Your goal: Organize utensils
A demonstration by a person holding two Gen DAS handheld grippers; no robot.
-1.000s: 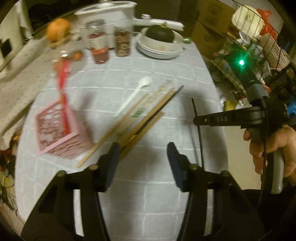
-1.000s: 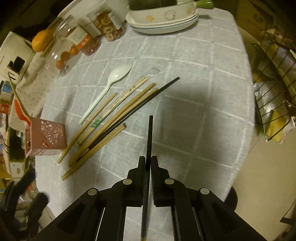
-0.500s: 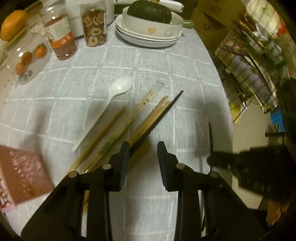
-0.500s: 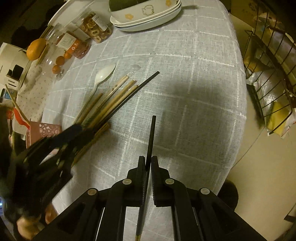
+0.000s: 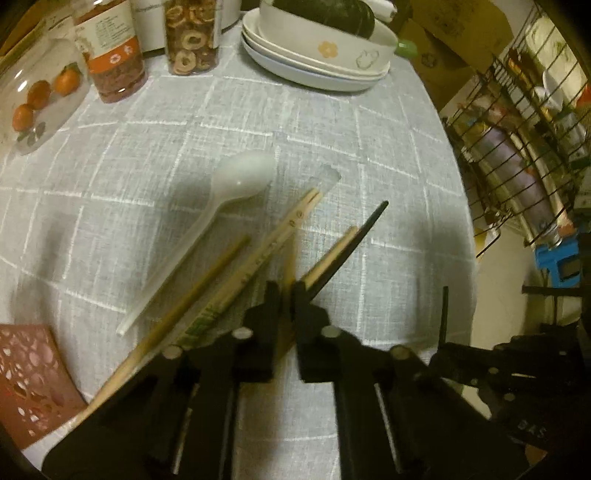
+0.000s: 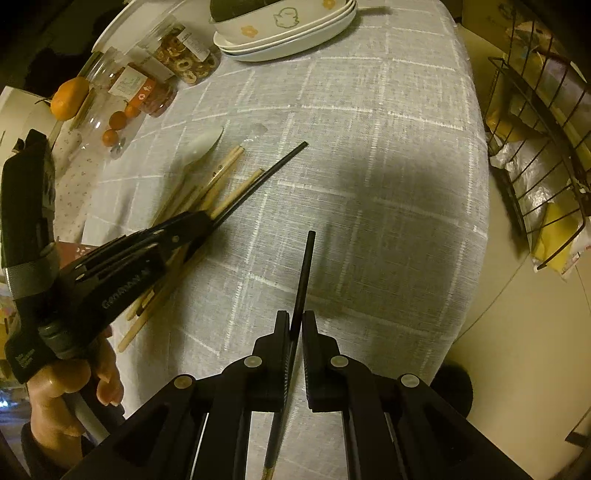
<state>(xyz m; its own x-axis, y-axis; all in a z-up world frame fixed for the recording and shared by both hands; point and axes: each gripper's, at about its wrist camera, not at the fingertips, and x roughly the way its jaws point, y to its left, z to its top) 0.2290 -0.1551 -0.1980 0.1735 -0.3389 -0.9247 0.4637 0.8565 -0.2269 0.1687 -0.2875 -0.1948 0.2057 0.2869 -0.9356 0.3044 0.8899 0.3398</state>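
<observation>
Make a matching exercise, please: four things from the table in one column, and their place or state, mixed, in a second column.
Column one:
1. spoon
2. squash
3. right gripper
4. holder

Column two:
a. in the bowl
b. shut on a black chopstick
c. white, flat on the cloth beside the wooden chopsticks
d. pink, left of the chopsticks

Pairs: 1-c, 2-a, 3-b, 4-d.
</observation>
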